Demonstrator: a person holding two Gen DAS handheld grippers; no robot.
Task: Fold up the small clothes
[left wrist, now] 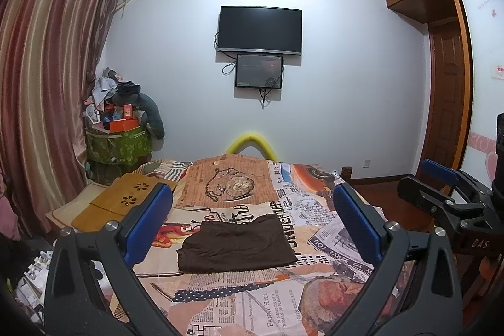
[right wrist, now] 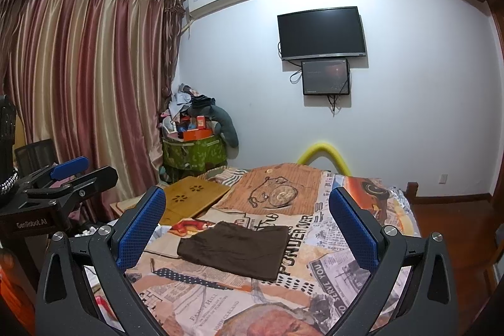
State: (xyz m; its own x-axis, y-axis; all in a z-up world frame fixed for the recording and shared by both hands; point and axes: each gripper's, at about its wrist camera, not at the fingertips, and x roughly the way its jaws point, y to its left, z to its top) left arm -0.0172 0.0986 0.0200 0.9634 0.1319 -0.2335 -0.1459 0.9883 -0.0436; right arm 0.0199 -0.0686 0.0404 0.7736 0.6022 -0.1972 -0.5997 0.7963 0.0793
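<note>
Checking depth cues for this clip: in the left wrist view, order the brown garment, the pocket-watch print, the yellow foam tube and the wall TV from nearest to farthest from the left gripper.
1. Brown garment, lying folded on the bedspread just ahead of the open left gripper.
2. Pocket-watch print, farther up the bedspread.
3. Yellow foam tube, at the bed's far end.
4. Wall TV, high on the far wall.

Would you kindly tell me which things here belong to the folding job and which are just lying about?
Job:
brown garment, folded flat on the bed
left gripper, open
right gripper, open

Lying about:
wooden lap desk
green basket of clutter
yellow foam tube
</note>
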